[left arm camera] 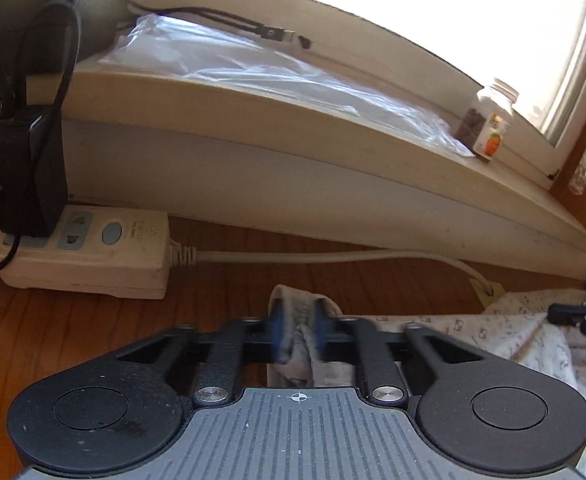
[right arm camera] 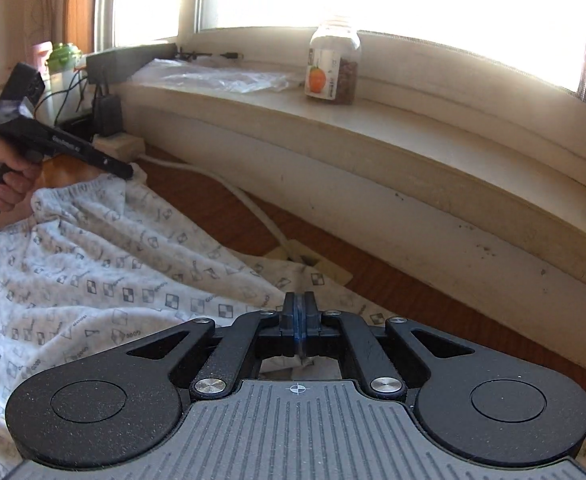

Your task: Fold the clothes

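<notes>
A white garment [right arm camera: 93,264] printed with small grey squares lies crumpled on the wooden surface [left arm camera: 53,340], its gathered waistband toward the left. My left gripper [left arm camera: 299,332] is shut on a bunched piece of that waistband, which sticks up between the blue pads. In the right wrist view the same left gripper [right arm camera: 127,172] is held by a hand [right arm camera: 1,168] at the garment's far left end. My right gripper [right arm camera: 301,320] has its pads pressed together on a thin edge of the garment [left arm camera: 513,332] at its right end; a pale sliver of cloth shows under the pads.
A white power strip [left arm camera: 81,252] with a black adapter [left arm camera: 21,176] sits just ahead on the left, its cable [left arm camera: 333,256] running right along the wall. The windowsill [left arm camera: 253,120] above holds a clear plastic bag [left arm camera: 253,64] and a jar [right arm camera: 333,68].
</notes>
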Tool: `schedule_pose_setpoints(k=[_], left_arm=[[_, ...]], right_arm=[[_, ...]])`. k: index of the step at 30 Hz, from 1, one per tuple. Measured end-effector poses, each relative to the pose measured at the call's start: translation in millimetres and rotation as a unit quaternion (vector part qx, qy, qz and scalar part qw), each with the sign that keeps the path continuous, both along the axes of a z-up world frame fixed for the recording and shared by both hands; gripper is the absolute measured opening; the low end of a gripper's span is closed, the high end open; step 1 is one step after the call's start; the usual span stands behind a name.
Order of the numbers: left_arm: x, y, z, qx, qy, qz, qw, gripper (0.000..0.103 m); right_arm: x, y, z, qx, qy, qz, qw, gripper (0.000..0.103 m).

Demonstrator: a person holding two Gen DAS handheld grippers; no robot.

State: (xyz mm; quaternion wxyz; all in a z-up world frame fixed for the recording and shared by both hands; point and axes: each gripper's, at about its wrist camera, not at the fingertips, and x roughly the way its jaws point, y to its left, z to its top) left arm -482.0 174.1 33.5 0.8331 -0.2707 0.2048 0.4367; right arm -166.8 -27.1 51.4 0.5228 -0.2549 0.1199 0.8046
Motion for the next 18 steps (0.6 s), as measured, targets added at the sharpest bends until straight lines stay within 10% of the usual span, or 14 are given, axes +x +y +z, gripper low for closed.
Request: schedule_pose_setpoints(k=[4,6,11,18], left_arm=[[-25,-12,27,0.07,-0.103,0.077,0.9892,0.002],[-21,-4,29,0.045,-0.096,0.088,0.9905,0.006],[-5,-2,18,0.041,-0.04,0.079,0.9952,0.056],[-13,-19,13,0.009,-0.021,0.036,0.9991,0.051]], right_arm=[[15,-20,20,0.099,0.027,-0.055,0.993,0.001],[27,-16,26,0.085,0.059,-0.067,0.992,0.001],[18,-3,11,0.035,0.035,-0.048,0.998,0.002],[-15,-2,-4,0.013,0.004,-0.009,1.0,0.007]])
